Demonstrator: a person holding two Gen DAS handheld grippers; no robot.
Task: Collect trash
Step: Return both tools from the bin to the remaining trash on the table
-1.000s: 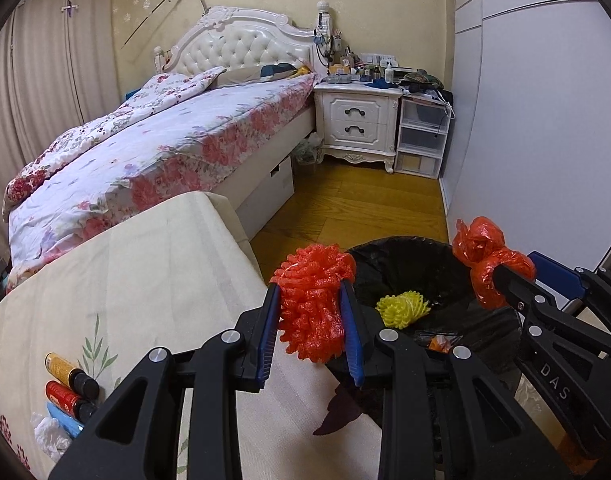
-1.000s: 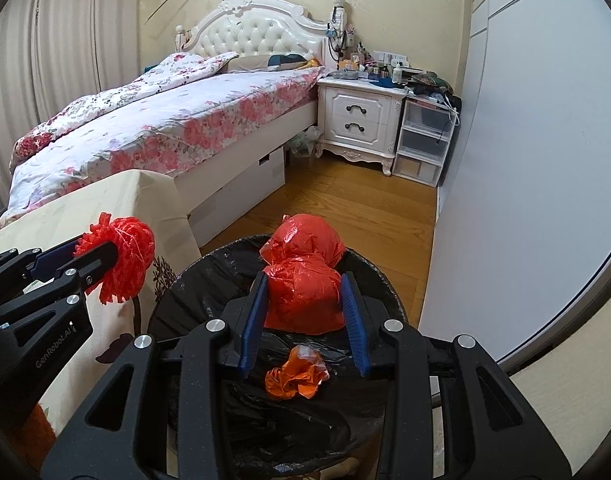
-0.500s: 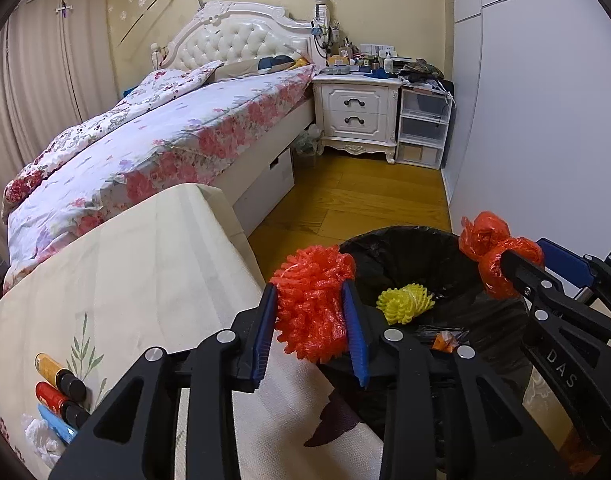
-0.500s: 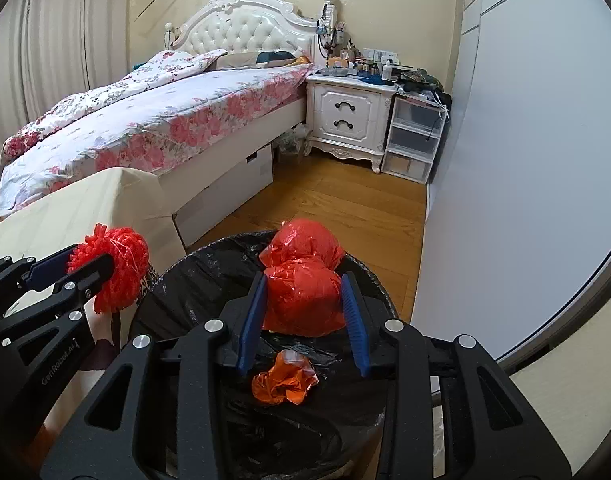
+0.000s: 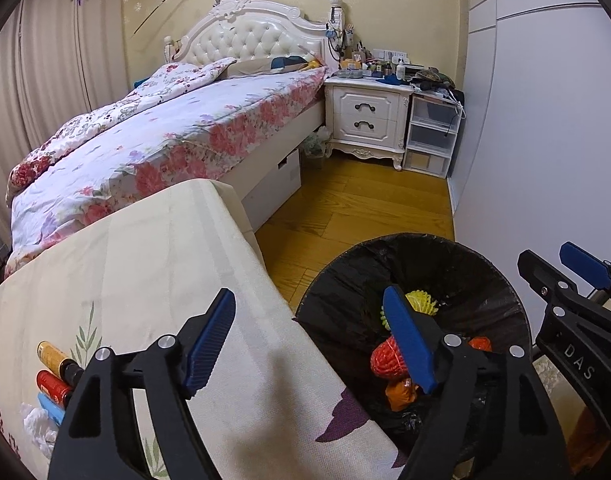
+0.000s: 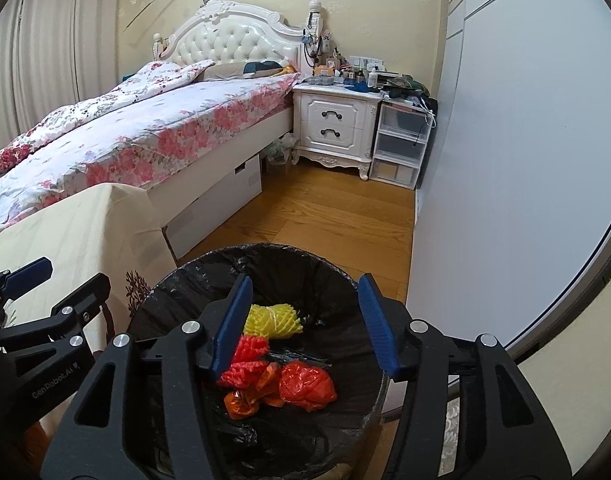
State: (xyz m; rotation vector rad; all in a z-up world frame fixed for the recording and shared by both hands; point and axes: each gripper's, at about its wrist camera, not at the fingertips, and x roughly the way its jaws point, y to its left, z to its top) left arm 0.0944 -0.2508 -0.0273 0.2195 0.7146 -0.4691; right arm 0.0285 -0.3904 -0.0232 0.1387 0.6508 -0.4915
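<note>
A bin lined with a black bag (image 6: pixel 185 284) stands on the floor beside the table. Inside lie a yellow foam net (image 6: pixel 273 320), a red foam net (image 6: pixel 245 360), a red plastic bag (image 6: pixel 307 386) and an orange wrapper (image 6: pixel 241 400). My right gripper (image 6: pixel 305 324) is open and empty above the bin. My left gripper (image 5: pixel 313 340) is open and empty over the table edge and bin rim (image 5: pixel 317 308). The red foam net (image 5: pixel 385 360) and yellow net (image 5: pixel 421 302) show behind its right finger.
The cream tablecloth table (image 5: pixel 145 260) holds small bottles (image 5: pixel 53 360) and a white crumpled wrapper (image 5: pixel 37 424) at its left. A flowered bed (image 5: pixel 165 132), a white nightstand (image 5: pixel 365 116) and a plastic drawer unit (image 5: pixel 431 136) stand behind. A white wardrobe wall (image 6: pixel 525 140) is at the right.
Both grippers opened. The red foam net dropped from the left gripper and the red plastic bag from the right gripper; both now lie in the bin.
</note>
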